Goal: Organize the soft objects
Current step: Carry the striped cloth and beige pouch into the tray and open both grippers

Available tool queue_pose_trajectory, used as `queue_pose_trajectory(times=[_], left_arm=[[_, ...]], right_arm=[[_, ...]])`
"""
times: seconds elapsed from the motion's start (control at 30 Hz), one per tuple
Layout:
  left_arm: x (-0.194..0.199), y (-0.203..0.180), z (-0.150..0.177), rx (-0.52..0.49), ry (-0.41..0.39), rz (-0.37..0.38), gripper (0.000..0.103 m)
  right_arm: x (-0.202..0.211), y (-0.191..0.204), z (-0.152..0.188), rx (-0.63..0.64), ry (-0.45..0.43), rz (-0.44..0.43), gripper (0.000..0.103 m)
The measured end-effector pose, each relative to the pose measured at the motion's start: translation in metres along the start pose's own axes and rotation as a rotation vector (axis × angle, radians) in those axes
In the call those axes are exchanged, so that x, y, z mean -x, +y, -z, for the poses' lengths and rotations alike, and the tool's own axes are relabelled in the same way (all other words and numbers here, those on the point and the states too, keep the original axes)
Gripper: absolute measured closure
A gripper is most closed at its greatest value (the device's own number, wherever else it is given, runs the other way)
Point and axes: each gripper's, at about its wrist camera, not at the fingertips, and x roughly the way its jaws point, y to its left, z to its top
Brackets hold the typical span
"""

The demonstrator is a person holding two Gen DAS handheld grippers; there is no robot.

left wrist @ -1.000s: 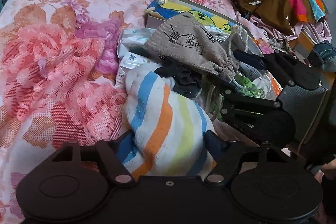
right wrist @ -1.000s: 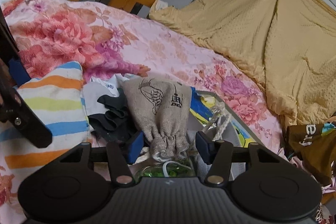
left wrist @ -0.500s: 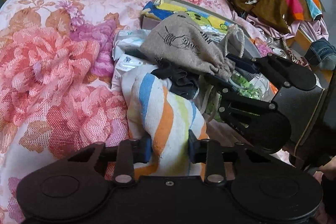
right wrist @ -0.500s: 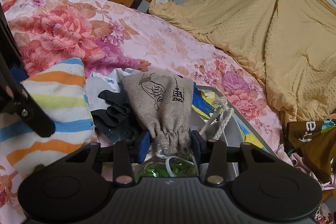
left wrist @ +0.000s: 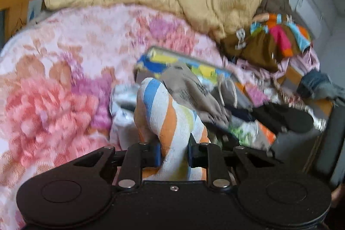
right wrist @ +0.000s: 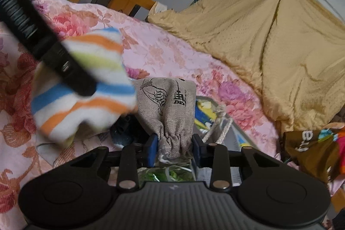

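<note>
Both grippers are closing on soft things at the start of a double pick-up from the bed.

The left gripper [left wrist: 173, 154] fingers have just been closing and are now pinching the striped cloth [left wrist: 170, 122], which is bunching up just ahead of them; the right gripper [right wrist: 174, 151] fingers, also just closing, are squeezing the gathered neck of the grey drawstring pouch [right wrist: 170, 113]. Beyond both, the flowered bedspread [right wrist: 172, 57] is stretching away. Next, each needs lifting clear of the pile without snagging.
</note>
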Motion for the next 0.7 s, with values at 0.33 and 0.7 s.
queue_pose_trajectory(times=[0.33,0.7], left_arm=[[0.018,-0.001,-0.006,0.013,-0.108,-0.061,0.08],[0.026,-0.035,-0.029,-0.036,-0.163,-0.038,0.08]], right_arm=[[0.034,-0.008,-0.008,0.002,-0.112,0.105,0.067],[0.06,-0.053,-0.013,-0.088,-0.224,0.201,0.067]])
